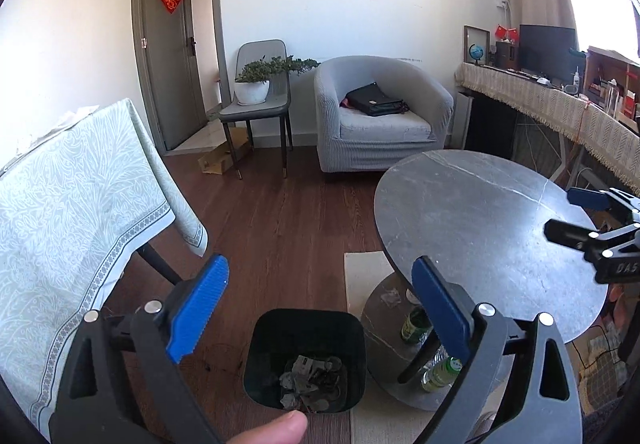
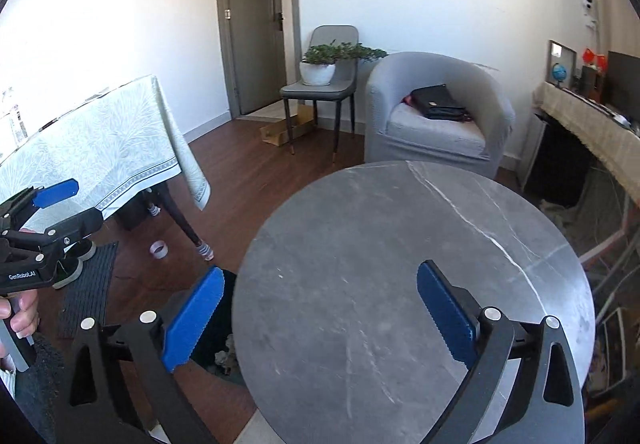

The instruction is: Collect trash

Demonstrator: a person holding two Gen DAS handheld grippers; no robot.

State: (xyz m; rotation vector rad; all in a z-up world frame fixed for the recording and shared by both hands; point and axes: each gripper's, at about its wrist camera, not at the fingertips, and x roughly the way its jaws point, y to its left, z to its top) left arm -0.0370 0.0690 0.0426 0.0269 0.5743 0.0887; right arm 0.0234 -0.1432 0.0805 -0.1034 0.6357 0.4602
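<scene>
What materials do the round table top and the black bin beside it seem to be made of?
The round table top looks like grey stone or a marble-look slab: white veins, dull sheen. The black bin seems to be moulded plastic: smooth, thin, evenly dark walls. Neither can be confirmed by sight alone.

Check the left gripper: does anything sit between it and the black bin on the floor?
Nothing visible does. The left gripper is open and empty above the bin, whose mouth is uncovered, with crumpled trash inside. The round table stands off to the right.
</scene>
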